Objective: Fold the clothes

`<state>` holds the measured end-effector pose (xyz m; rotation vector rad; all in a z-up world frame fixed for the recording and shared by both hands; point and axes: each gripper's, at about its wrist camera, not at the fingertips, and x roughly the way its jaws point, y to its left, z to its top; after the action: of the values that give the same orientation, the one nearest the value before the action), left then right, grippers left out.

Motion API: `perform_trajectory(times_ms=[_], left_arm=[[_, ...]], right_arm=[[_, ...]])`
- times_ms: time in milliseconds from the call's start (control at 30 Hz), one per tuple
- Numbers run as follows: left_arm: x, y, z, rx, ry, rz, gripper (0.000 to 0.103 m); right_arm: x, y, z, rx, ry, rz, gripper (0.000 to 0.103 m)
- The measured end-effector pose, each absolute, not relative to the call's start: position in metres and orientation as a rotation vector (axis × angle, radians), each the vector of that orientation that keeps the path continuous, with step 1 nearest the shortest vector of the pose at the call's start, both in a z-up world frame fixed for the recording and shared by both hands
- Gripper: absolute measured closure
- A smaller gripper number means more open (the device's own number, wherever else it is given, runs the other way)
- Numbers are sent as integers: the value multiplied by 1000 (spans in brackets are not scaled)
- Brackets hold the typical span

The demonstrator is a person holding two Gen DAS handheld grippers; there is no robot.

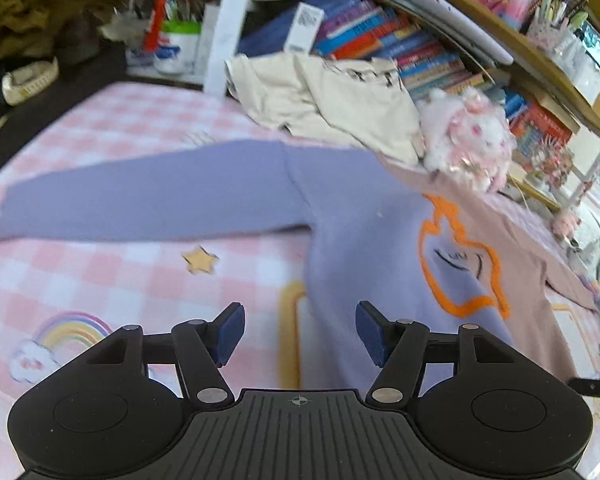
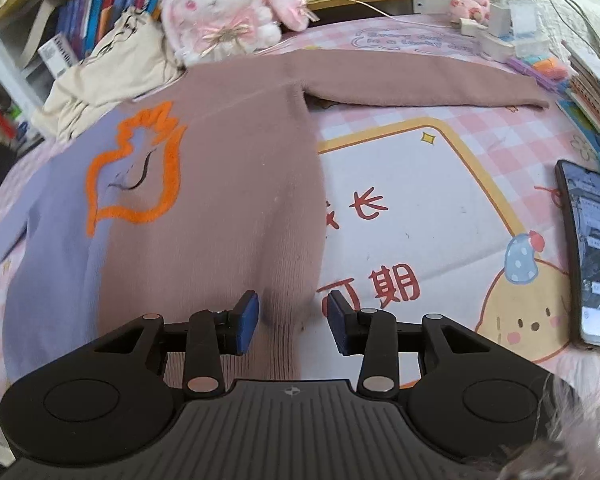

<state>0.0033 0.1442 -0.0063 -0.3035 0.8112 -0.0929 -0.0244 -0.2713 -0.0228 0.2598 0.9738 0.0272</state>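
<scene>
A two-tone sweater (image 1: 364,240) lies flat on the pink checked mat (image 1: 112,272), lavender on one half and dusty pink on the other (image 2: 228,184), with an orange outline figure (image 2: 140,176) on the chest. Its lavender sleeve (image 1: 140,196) stretches left and its pink sleeve (image 2: 420,80) stretches right. My left gripper (image 1: 300,334) is open and empty over the lavender hem's left corner. My right gripper (image 2: 293,328) is open with the pink hem's right corner between its pads (image 2: 248,326), which do not press the cloth.
A cream garment (image 1: 332,100) and a plush bunny (image 2: 220,12) lie at the mat's far edge against shelves of books (image 1: 400,40). A phone (image 2: 592,256) lies on the right. Stacked books (image 2: 596,80) and small clutter (image 2: 508,28) sit at the far right.
</scene>
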Motion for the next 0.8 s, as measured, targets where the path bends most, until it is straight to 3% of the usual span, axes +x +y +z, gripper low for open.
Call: perform_trajectory(times_ms=[167,267,300,333,567,667,733,800], left_arm=[[10,142,-14,-346,867,-105,45],[13,134,-19,-320,891,-105,46],[14,130,-20,-296,895,-104,53],[14,126,-21,-266,895,-100,55],[17,115,-22,-173,897,-77,98],[16,122,-24,-205,891,-65,99],[14,129,-24,-217,887,-45,99],[12,136,-25,-227,885,-27,99]], right_arm=[[-25,-270,-28,271,979,22,71],[-29,-267,-29,258,990,48,88],[-31,-265,-28,245,1001,65,91],[-33,-262,-28,232,1012,83,91],[-47,-257,-25,168,1056,110,91],[-45,-261,-25,199,1045,83,79],[-43,-259,-26,197,1036,85,78],[-40,-253,-26,184,1031,107,85]])
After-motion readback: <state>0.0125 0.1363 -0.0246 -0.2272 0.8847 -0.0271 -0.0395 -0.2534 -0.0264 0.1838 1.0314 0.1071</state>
